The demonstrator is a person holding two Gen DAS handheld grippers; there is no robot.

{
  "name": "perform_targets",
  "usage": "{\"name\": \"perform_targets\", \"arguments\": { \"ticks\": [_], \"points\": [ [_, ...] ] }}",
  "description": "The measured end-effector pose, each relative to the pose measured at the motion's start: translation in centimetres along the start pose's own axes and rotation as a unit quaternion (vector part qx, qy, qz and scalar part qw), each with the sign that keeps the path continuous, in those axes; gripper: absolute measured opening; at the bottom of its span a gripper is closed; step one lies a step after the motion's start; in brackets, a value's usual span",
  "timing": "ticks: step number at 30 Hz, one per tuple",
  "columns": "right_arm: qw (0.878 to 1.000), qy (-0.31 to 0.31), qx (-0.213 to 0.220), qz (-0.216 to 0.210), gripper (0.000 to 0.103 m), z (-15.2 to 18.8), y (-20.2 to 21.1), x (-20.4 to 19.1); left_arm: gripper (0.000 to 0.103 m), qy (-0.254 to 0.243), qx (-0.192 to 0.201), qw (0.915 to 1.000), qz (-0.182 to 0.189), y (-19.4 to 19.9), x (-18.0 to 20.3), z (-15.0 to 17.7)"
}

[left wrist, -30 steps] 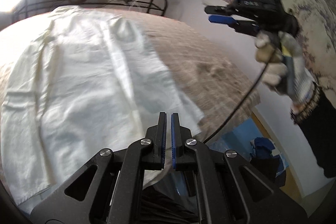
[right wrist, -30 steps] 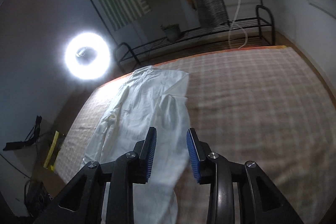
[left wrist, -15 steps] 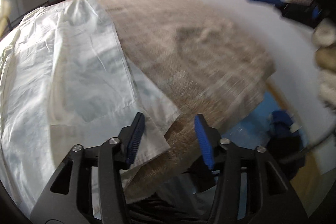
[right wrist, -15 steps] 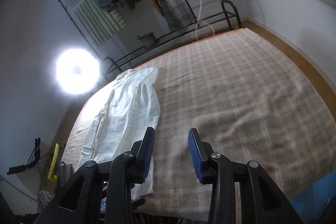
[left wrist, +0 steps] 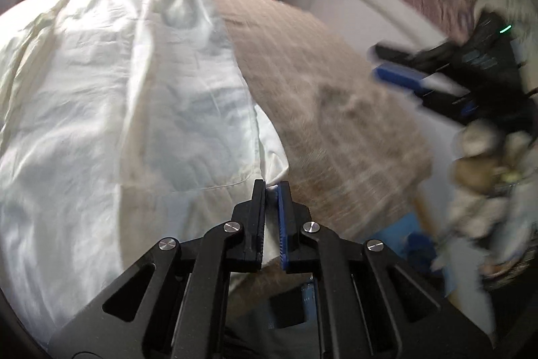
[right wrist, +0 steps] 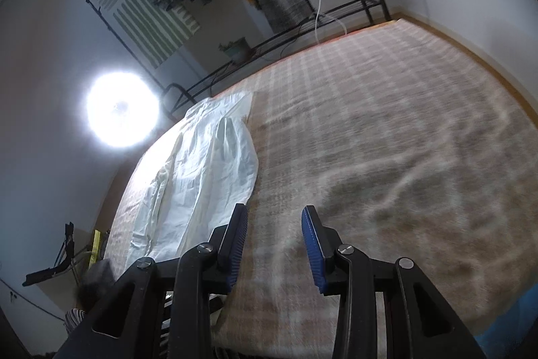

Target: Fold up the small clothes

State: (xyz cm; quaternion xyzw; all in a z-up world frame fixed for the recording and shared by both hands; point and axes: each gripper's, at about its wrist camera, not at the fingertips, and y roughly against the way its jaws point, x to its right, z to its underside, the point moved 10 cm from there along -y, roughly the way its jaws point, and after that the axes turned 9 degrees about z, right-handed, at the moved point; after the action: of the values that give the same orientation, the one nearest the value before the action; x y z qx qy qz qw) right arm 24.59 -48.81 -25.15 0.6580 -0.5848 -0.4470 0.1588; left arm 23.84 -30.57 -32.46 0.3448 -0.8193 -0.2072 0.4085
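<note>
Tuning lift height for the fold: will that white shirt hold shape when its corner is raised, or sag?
Likely sag: the white shirt looks thin and creased, draping flat on the blanket. Probably light; the left tongs pinch only one corner. It may drag rather than slide, since the blanket looks fuzzy.

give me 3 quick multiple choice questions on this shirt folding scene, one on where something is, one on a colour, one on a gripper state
1. Where does the white garment lie on the checked blanket, seen from the right wrist?
A. along its left side
B. across its middle
C. at its far right edge

2. What colour are the pads of the right gripper?
A. red
B. blue
C. yellow

3. What is the left gripper doing?
A. open above bare blanket
B. shut on nothing
C. shut on the garment's near corner

Answers:
1 A, the cloth runs down the blanket's left side.
2 B, both inner pads show blue.
3 C, white fabric sits pinched between its nearly closed fingers.
</note>
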Motion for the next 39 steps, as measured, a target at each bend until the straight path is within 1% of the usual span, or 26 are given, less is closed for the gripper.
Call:
{"name": "perform_targets", "arguments": {
  "ticks": [2, 6, 8, 10, 11, 13, 14, 15, 17, 18, 24, 25, 28, 32, 35, 39],
  "points": [
    [1.0, 0.004, -0.014, -0.006, 0.038, 0.0, -2.1, -0.8, 0.005, 0.01, 0.015, 0.9998, 0.008, 1.2, 0.0, -0.4],
    [0.999, 0.012, -0.05, -0.017, 0.042, -0.2, -7.0, -2.8, 0.005, 0.006, 0.027, 0.9996, 0.011, 2.3, 0.2, -0.7],
    [0.997, -0.007, -0.068, -0.044, 0.052, -0.5, -9.7, -4.1, 0.005, 0.008, 0.027, 0.9995, 0.014, 2.4, 0.2, -0.7],
    [0.995, -0.028, -0.082, -0.056, 0.051, -0.8, -11.8, -4.8, 0.005, 0.008, 0.027, 0.9995, 0.015, 2.6, 0.1, -0.6],
    [0.994, -0.035, -0.086, -0.056, 0.05, -1.0, -12.7, -5.1, 0.005, 0.008, 0.027, 0.9995, 0.016, 2.7, 0.1, -0.6],
    [0.993, -0.042, -0.097, -0.052, 0.043, -1.0, -14.6, -5.8, 0.005, 0.011, 0.029, 0.9993, 0.02, 2.9, -0.2, -0.8],
    [0.992, -0.041, -0.103, -0.053, 0.029, -0.9, -15.3, -6.3, 0.005, 0.012, 0.03, 0.9993, 0.021, 2.9, -0.3, -0.7],
    [0.992, -0.034, -0.114, -0.05, 0.024, -0.5, -16.1, -7.0, 0.005, 0.015, 0.031, 0.9991, 0.023, 3.2, -0.5, -0.7],
    [0.992, -0.014, -0.123, -0.026, 0.004, -0.1, -16.7, -7.8, 0.005, 0.018, 0.035, 0.999, 0.024, 3.6, -0.6, -0.7],
    [0.992, -0.006, -0.126, -0.019, 0.001, -0.1, -16.8, -8.3, 0.005, 0.02, 0.036, 0.9988, 0.025, 3.9, -0.8, -0.7],
    [0.992, 0.056, -0.111, 0.034, 0.0, -0.6, -15.7, -11.3, 0.005, 0.04, 0.047, 0.9977, 0.028, 5.4, -2.1, -0.4],
    [0.991, 0.072, -0.106, 0.046, 0.0, -0.7, -15.4, -12.1, 0.005, 0.043, 0.049, 0.9975, 0.027, 5.8, -2.3, -0.3],
    [0.987, 0.114, -0.094, 0.066, 0.0, -0.8, -15.2, -14.5, 0.005, 0.052, 0.055, 0.9969, 0.024, 6.6, -3.2, 0.1],
    [0.978, 0.174, -0.079, 0.086, 0.0, -0.3, -15.1, -18.0, 0.004, 0.062, 0.059, 0.9962, 0.018, 7.8, -4.4, 0.7],
    [0.971, 0.207, -0.075, 0.092, 0.0, 0.2, -15.6, -20.2, 0.004, 0.073, 0.061, 0.9953, 0.015, 8.7, -5.6, 1.4],
    [0.959, 0.256, -0.072, 0.098, 0.0, 1.6, -16.9, -23.7, 0.004, 0.091, 0.064, 0.9938, 0.006, 9.7, -7.3, 2.1]
  ]
}}
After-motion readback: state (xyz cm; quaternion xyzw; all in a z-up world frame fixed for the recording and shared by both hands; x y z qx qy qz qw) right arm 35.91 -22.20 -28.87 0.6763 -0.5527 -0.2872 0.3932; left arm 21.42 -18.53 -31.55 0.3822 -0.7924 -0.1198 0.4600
